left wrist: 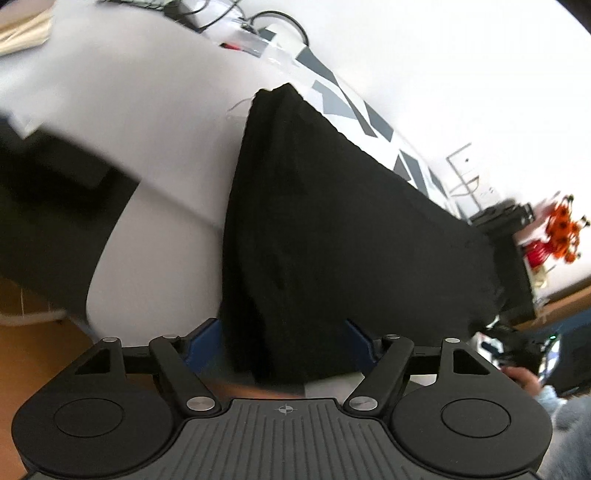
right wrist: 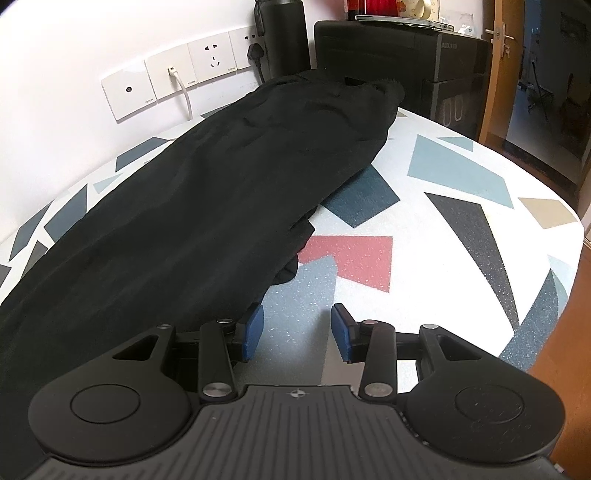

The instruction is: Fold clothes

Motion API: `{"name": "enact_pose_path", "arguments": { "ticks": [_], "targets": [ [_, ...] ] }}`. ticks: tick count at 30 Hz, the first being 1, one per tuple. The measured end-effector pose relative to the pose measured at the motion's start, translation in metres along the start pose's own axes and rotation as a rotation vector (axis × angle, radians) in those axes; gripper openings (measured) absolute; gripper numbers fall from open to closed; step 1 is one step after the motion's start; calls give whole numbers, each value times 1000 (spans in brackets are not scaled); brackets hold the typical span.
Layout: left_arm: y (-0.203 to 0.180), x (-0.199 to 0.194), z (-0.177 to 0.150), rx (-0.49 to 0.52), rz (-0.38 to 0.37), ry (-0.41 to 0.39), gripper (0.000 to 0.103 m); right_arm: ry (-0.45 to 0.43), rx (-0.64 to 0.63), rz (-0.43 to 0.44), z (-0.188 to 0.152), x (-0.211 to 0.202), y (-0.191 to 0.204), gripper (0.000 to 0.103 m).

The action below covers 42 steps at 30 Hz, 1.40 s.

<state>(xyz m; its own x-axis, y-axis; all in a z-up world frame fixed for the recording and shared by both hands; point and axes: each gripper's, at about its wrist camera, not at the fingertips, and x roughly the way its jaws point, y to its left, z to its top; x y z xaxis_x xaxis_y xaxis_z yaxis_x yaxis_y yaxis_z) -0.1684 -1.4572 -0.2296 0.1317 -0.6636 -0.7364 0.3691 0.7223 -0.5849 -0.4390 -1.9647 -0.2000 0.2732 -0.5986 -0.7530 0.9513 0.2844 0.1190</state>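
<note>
A long black garment (right wrist: 207,192) lies folded lengthwise on the patterned table (right wrist: 443,258), running along the wall side. In the left wrist view one end of the same garment (left wrist: 332,221) fills the middle, and its near end sits between the blue pads of my left gripper (left wrist: 282,339). The jaws stand wide and the pads do not visibly press on the cloth. My right gripper (right wrist: 297,328) hovers open over bare tabletop, nothing between its fingers. Its left pad sits just beside the garment's near edge.
Wall sockets (right wrist: 207,61) with a white cable, a black bottle (right wrist: 284,33) and a black box (right wrist: 402,48) stand behind the garment. A doorway (right wrist: 535,74) opens at the right. A white surface (left wrist: 129,110), cables (left wrist: 221,14), orange objects (left wrist: 561,229) and a person's hand (left wrist: 524,376) show in the left wrist view.
</note>
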Motion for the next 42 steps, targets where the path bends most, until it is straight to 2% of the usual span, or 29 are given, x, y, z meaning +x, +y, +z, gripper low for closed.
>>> {"name": "enact_pose_path", "arguments": {
  "ticks": [4,9,12,17,21,27,32,34,36,40,42],
  "targets": [
    [3,-3,-23,-104,-27,-21,66,6,-14,4,0,4,5,42],
    [3,2,-46,-285,-152,-82,65,14,-26,22,3,11,13,42],
    [3,8,-55,-364,-136,-155,65,14,-39,37,6,13,12,42],
    [6,17,-73,-515,-85,-271,64,7,-68,58,10,16,-2,47],
    [4,23,-84,-625,-108,-358,62,8,-118,90,15,19,-12,48],
    [-25,36,-84,-582,-27,-395,62,35,-130,143,31,26,-30,48],
    [-51,45,-87,-614,-52,-424,59,45,-146,176,42,31,-44,48],
    [-68,53,-89,-600,-83,-429,59,49,-149,187,47,32,-50,48],
    [-84,66,-92,-585,-73,-420,58,48,-158,195,51,35,-55,48],
    [-113,80,-98,-537,14,-469,57,43,-169,205,61,39,-65,48],
    [-122,81,-99,-550,49,-495,61,39,-167,210,65,41,-71,48]
  ]
}}
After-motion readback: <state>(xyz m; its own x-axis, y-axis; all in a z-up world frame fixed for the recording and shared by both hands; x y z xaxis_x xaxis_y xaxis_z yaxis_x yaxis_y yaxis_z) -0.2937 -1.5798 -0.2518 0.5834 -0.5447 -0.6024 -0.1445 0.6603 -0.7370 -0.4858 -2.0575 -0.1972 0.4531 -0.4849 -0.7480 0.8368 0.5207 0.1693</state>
